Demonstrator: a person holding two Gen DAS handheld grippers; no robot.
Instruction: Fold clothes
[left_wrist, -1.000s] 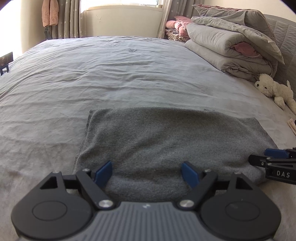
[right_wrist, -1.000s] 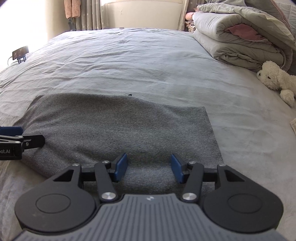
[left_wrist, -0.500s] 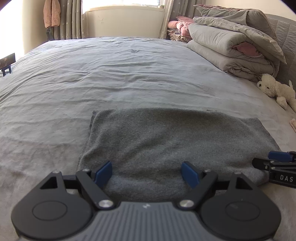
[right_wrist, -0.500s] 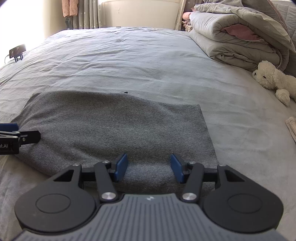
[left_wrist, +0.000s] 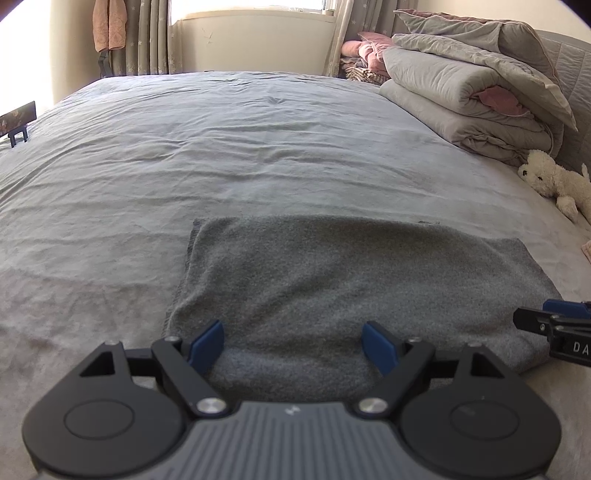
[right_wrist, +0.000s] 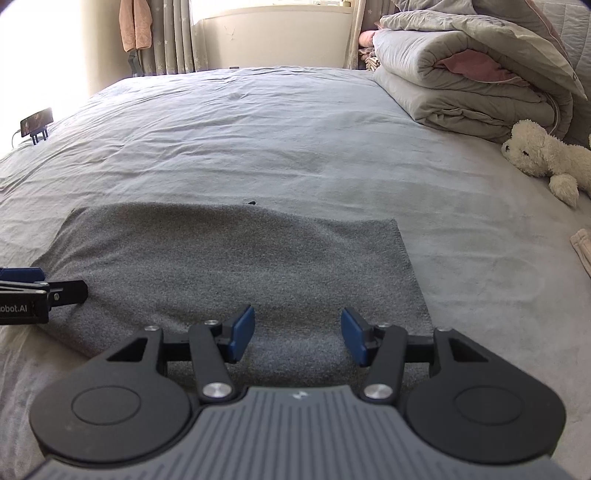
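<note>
A dark grey knitted garment (left_wrist: 351, 280) lies flat in a folded rectangle on the grey bed sheet (left_wrist: 221, 147); the right wrist view shows the garment (right_wrist: 229, 258) too. My left gripper (left_wrist: 293, 341) hovers open over its near left edge, nothing between the blue pads. My right gripper (right_wrist: 297, 336) is open above the near right edge, also empty. The right gripper's fingers (left_wrist: 532, 321) poke in at the right edge of the left wrist view, and the left gripper's fingers (right_wrist: 66, 290) show at the left of the right wrist view.
A folded grey duvet (left_wrist: 469, 92) is stacked at the bed's far right, with a white plush toy (left_wrist: 554, 181) beside it. A small dark stand (right_wrist: 37, 123) sits at the left bed edge. A pale cloth (right_wrist: 581, 247) lies at the right edge. Curtains and a wall stand beyond.
Both grippers have drawn back slightly toward the near edge of the garment and drifted a little apart. The garment has not moved.
</note>
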